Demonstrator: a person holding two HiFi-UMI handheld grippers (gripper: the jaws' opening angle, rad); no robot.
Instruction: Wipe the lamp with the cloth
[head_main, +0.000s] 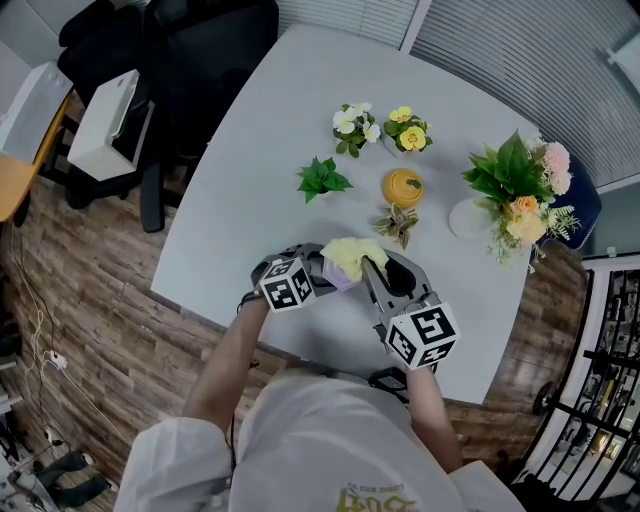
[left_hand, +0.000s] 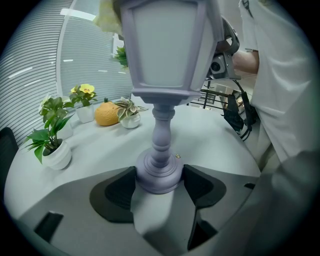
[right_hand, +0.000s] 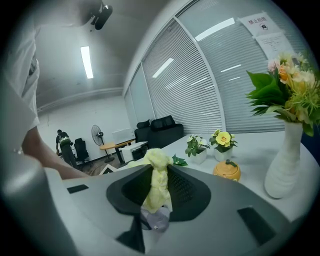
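Observation:
A lavender lantern-shaped lamp (left_hand: 165, 55) stands upright on the white table (head_main: 260, 150) near its front edge. My left gripper (left_hand: 159, 181) is shut on the lamp's round base (left_hand: 159, 175). A pale yellow cloth (head_main: 352, 257) lies over the lamp's top in the head view. My right gripper (right_hand: 156, 192) is shut on that yellow cloth (right_hand: 157, 180), with the lamp's grey tip (right_hand: 154, 219) showing just below it. In the head view the left gripper (head_main: 300, 272) and right gripper (head_main: 385, 280) sit either side of the lamp.
Behind the lamp stand small potted plants (head_main: 322, 180) (head_main: 356, 126) (head_main: 408, 130), an orange pumpkin-shaped pot (head_main: 403, 187), a striped succulent (head_main: 398, 224) and a white vase of flowers (head_main: 520, 195). Black chairs (head_main: 190, 60) and a printer (head_main: 108, 125) are at the far left.

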